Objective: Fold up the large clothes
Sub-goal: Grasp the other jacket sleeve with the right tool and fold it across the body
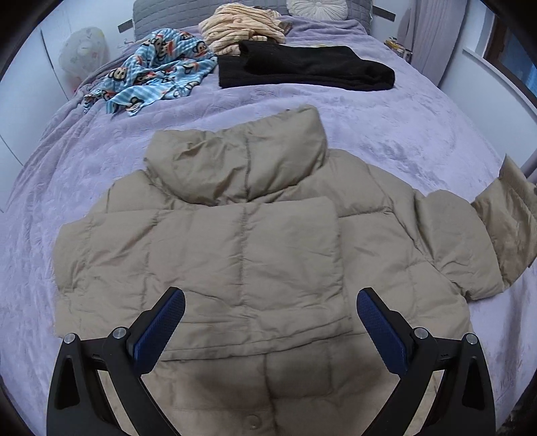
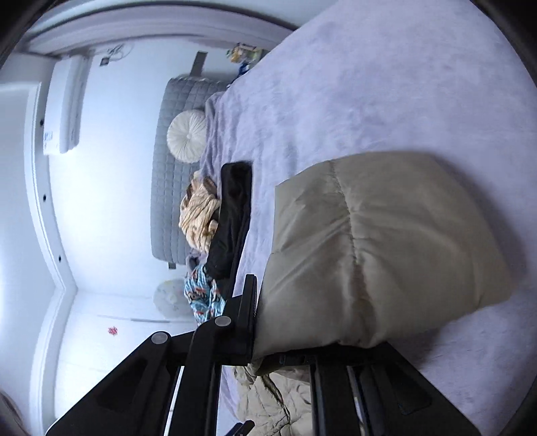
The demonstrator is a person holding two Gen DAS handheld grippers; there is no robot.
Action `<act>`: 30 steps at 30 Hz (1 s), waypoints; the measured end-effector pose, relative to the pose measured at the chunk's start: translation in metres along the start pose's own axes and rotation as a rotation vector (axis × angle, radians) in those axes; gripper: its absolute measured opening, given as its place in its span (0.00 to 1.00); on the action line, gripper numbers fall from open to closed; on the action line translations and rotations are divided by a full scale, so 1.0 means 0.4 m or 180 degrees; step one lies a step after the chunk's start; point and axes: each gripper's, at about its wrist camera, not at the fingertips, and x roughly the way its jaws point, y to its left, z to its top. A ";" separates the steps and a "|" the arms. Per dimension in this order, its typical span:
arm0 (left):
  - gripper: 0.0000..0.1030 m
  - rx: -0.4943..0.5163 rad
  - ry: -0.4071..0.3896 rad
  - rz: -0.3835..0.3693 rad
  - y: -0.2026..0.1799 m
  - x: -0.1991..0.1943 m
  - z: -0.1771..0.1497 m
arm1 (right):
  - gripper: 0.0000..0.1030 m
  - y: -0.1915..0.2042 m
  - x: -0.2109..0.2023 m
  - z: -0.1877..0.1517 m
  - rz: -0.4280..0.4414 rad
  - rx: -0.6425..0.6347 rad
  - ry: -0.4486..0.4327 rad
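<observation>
On the bed, covered by a lilac blanket, my tan puffer jacket lies flat with its collar standing up toward the headboard. One sleeve is already folded across the body; the other sleeve stretches out to the side, its cuff raised off the blanket. My left gripper hovers over the lower part of the jacket with its jaws spread wide apart, blue pads facing each other and nothing between them. My right gripper is turned on its side and is clamped on the cuff end of that outstretched sleeve; the padded fabric bulges out beyond the fingers, above the blanket. Crumpled tan fabric shows beneath this gripper. Near the head of the bed, well apart from the jacket, lie a folded black garment, a striped cream garment just behind it, and a blue monkey-print cloth beside them. A round white cushion rests against the grey quilted headboard.
</observation>
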 end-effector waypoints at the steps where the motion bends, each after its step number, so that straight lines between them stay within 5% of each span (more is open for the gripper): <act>1: 0.99 -0.0034 -0.0010 0.0018 0.025 -0.001 0.002 | 0.11 0.046 0.032 -0.023 0.0014 -0.0162 0.0079; 8: 0.99 -0.0259 -0.0099 0.0169 0.218 -0.016 0.005 | 0.11 0.326 0.289 -0.278 -0.0057 -0.1370 0.0748; 11: 0.99 -0.0386 -0.0115 0.0230 0.296 -0.017 -0.003 | 0.11 0.373 0.404 -0.416 -0.0126 -0.1678 0.1076; 16: 0.99 -0.0574 -0.0076 0.0223 0.392 -0.004 -0.027 | 0.11 0.334 0.544 -0.628 -0.0465 -0.1957 0.1516; 21: 0.99 -0.0603 -0.0048 0.0210 0.427 0.022 -0.052 | 0.11 0.211 0.588 -0.747 -0.0892 -0.1951 0.1833; 28: 0.99 -0.0574 0.0010 -0.0003 0.387 0.067 -0.047 | 0.11 0.123 0.620 -0.749 -0.1252 -0.1678 0.1944; 30: 0.99 -0.0586 -0.0015 -0.0073 0.376 0.068 -0.038 | 0.19 0.140 0.604 -0.743 -0.1299 -0.1642 0.1963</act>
